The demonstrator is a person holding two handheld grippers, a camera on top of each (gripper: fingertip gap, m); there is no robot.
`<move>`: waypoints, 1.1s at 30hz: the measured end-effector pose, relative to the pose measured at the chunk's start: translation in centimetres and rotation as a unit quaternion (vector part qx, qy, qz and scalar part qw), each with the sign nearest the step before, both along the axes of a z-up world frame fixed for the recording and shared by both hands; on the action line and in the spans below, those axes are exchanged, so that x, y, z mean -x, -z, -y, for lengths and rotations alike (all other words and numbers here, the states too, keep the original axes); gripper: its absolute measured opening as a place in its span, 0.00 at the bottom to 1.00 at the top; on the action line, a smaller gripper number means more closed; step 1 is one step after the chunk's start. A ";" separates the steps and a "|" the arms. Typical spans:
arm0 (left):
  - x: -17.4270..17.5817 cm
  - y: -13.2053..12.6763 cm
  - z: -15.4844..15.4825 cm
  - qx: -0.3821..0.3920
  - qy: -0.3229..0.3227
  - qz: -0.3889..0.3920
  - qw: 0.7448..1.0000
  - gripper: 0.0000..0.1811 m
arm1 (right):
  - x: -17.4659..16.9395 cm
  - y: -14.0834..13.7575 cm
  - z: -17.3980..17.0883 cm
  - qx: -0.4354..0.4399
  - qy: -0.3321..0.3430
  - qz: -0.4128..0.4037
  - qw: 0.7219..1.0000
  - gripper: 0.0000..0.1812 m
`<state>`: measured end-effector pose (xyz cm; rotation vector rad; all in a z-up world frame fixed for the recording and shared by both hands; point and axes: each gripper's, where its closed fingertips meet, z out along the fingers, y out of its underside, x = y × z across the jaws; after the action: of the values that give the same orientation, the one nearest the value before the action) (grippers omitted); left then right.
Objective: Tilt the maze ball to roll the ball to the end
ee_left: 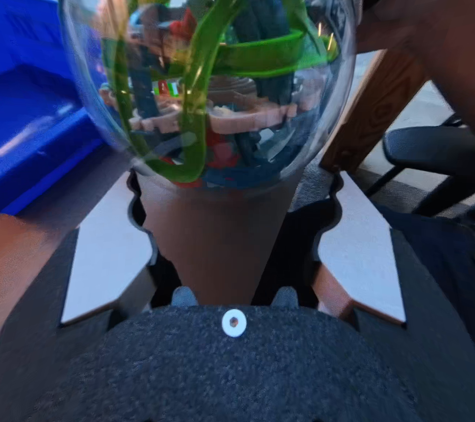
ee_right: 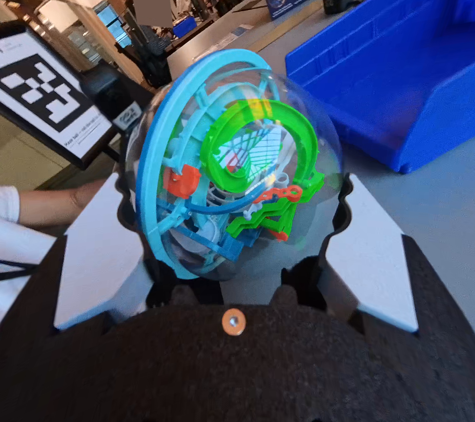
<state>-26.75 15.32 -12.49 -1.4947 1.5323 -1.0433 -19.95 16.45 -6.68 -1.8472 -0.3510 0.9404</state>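
Right wrist view: a blue bin sits on the grey worktop just right of the maze ball, a marker board left. Right tool grips the ball, ring tilted left. Left tool spreads wide behind it.

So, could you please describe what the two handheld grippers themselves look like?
Both look alike: the left gripper and right gripper each have a speckled black body with a round washer and screw at its centre, and two black fingers faced with flat white panels, scalloped along their inner edges. A white sleeve shows at the right view's edge.
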 end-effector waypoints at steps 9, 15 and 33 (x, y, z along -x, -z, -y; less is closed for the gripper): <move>1.1 -1.7 -0.9 0.105 0.199 0.002 0.974 0.88 | 3.9 -0.3 1.3 -0.182 -0.168 0.086 0.965 0.85; 1.2 2.6 -1.1 0.092 0.202 -0.075 0.972 0.85 | 2.8 -2.4 1.0 -0.192 -0.112 0.121 0.968 0.82; 0.5 -7.7 0.8 -0.120 0.150 0.024 0.981 0.88 | 4.5 -8.6 5.2 -0.366 -0.028 0.219 0.904 0.86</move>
<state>-27.28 14.49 -4.80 -1.0884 1.8159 -1.0120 -24.48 11.26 1.90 -1.3190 -0.9033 0.3243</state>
